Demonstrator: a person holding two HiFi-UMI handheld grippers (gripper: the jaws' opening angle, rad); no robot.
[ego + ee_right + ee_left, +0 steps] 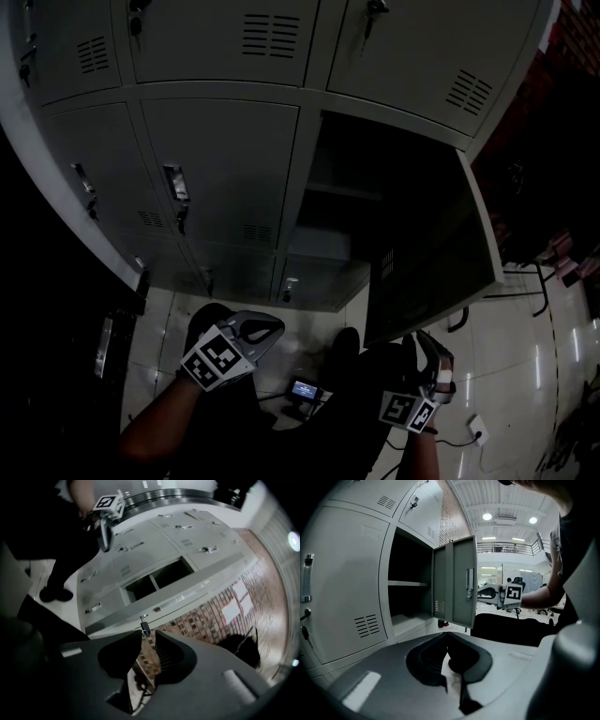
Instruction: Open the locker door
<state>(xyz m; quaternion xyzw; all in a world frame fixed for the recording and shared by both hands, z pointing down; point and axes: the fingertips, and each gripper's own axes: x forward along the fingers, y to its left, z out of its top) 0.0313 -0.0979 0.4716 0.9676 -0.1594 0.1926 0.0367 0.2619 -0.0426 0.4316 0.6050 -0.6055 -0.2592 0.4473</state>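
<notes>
No tabletop in shot, so placing things vs the locker bank and the floor.

**Head view:** locker door is swung well out to the right. The compartment is dark and exposed, w/ a shelf across it. Right gripper sits low, just under the door's free bottom corner. Left gripper is low and further left, well apart from the door, in front of the shut lower lockers. My read: opening is basically done, and both tools are held low so the door's swing path is clear.

**Left gripper view:** own jaws are closed tip to tip w/ nothing btwn them. Prob the idle hand, since one hand is enough for the pull. The door shows its outer face, w/ the handle at the free edge. The right gripper's tips are just beside that edge. Touching or not, can't tell.

**Right gripper view:** jaws are a narrow gap apart and empty, only brick wall shows through. So it's not gripping the door. A pale strip w/ a lock sits just past the tips, prob the door seen edge-on. The compartment and its shelf show beyond.

**Risk:** door may drift back if the hinge is loose. Next move is prob just to check it rests open.
</notes>
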